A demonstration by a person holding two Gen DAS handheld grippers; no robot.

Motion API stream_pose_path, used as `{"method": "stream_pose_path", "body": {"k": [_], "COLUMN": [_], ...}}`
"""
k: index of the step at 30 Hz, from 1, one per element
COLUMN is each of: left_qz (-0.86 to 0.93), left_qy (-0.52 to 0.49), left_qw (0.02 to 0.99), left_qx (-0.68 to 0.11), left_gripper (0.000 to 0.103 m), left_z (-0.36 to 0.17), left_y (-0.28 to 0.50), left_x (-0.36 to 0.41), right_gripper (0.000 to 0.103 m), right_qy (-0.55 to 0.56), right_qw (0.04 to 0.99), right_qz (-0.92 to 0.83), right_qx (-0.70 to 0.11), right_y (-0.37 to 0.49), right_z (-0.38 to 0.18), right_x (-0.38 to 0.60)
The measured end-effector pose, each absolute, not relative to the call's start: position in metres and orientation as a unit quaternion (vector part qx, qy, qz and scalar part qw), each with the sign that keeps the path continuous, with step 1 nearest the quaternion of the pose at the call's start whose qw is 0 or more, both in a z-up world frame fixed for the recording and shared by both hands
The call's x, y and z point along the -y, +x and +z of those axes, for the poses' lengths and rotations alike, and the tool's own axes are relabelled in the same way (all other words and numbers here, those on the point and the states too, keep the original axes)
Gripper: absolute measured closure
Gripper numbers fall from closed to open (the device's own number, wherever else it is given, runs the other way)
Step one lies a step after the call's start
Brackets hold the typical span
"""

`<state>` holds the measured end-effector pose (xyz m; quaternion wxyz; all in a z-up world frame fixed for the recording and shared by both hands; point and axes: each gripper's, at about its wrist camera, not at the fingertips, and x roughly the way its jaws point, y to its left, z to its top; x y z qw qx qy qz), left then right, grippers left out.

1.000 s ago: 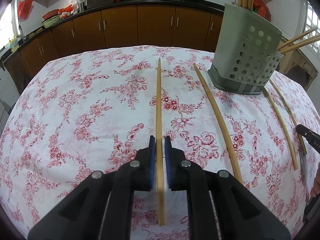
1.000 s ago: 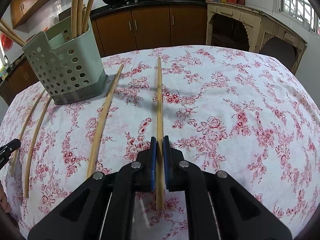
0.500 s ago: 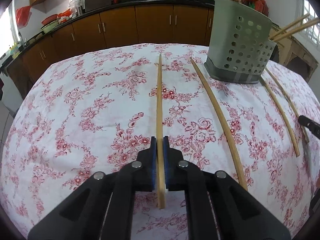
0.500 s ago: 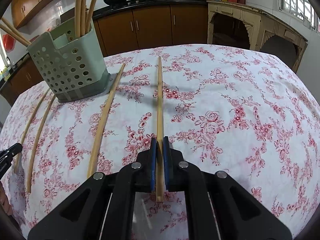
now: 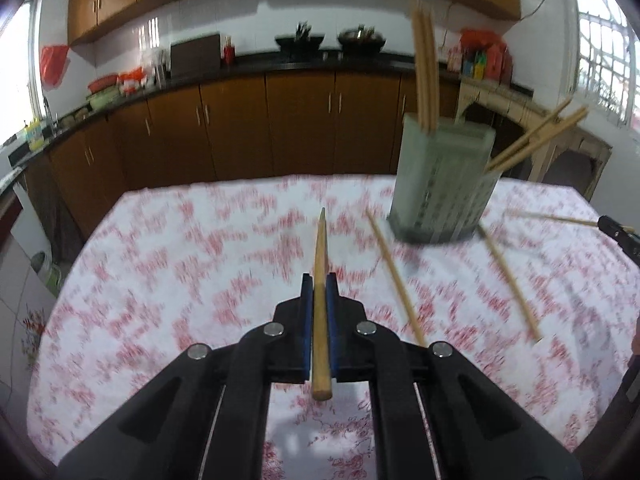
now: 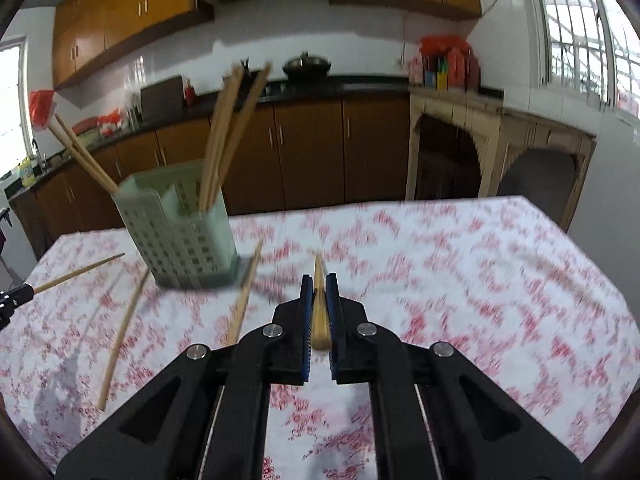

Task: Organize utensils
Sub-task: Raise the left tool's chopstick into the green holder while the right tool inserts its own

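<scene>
Each pair of jaws is clamped on its own chopstick (image 5: 320, 280) (image 6: 319, 312), held near the thick end above the table (image 5: 160, 280). Light, stiff and smooth, the sticks could pivot unless pinched firmly. Beyond stands the green holder (image 5: 440, 184); blur smears its holes and the loose chopsticks (image 5: 394, 280).

Matt wooden chopstick (image 5: 321, 300); seemingly plastic holder (image 5: 440, 184).

Pale green perforated holder (image 6: 176, 224) upper left, upright, chopsticks inside; loose wooden chopsticks (image 6: 120, 332) flat on cloth, lower left.
</scene>
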<state>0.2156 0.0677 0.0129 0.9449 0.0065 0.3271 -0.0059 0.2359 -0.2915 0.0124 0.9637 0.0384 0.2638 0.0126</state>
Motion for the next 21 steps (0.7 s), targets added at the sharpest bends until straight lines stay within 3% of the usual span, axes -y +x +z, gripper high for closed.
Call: {"method": "stream_pose_path", "body": {"k": [10, 21], "left_qz": [-0.026, -0.021], "left_qy": [-0.004, 0.004], "left_qw": [0.966, 0.956], "left_qx": [-0.257, -0.291], "left_gripper": [0.096, 0.096], "left_z": [0.073, 0.051], "left_y": [0.206, 0.208], "left_x": [-0.066, -0.066], "right_gripper": [0.096, 0.096], "right_qy": [0.054, 0.054], "right_qw": [0.975, 0.976], "right_qz": [0.026, 0.031], "right_qx": [-0.212, -0.208], "right_y": [0.227, 0.223], "right_z": [0.050, 0.051], "right_x": [0.296, 0.292]}}
